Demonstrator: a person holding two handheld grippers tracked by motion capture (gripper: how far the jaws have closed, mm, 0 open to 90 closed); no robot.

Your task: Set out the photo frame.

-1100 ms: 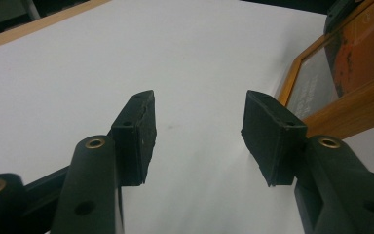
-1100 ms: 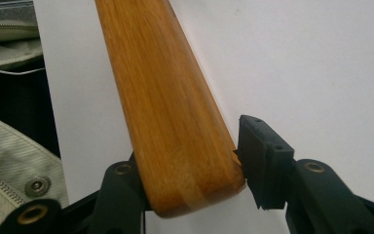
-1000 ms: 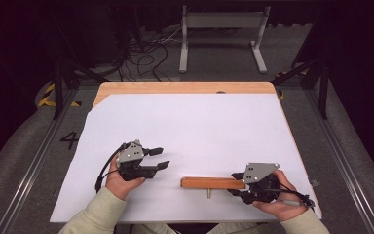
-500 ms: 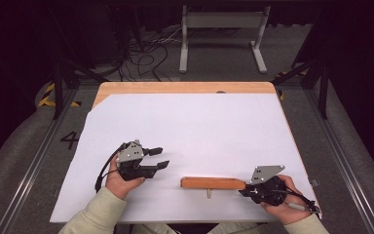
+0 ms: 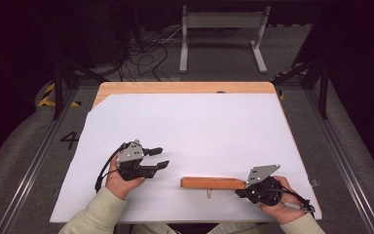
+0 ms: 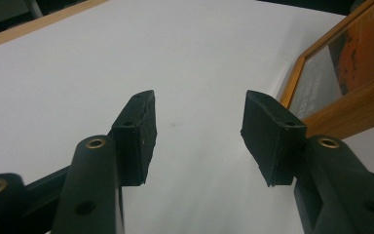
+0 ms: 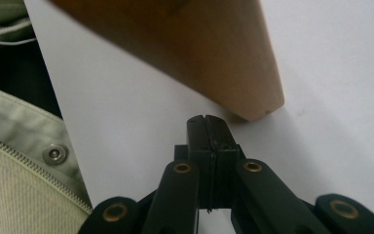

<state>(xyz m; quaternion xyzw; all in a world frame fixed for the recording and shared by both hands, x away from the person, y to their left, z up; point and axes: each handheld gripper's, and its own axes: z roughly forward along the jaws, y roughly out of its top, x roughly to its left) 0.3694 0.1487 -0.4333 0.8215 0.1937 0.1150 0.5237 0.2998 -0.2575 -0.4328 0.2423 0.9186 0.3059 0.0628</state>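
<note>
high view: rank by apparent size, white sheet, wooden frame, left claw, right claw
1. white sheet, by far the largest.
2. wooden frame, standing on edge, a long thin bar.
3. left claw and right claw: they look alike in size and sit about equally near the camera, so no ranking between them.

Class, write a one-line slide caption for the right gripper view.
Right claw shut, empty, on the white table just below the wooden frame corner.
</note>
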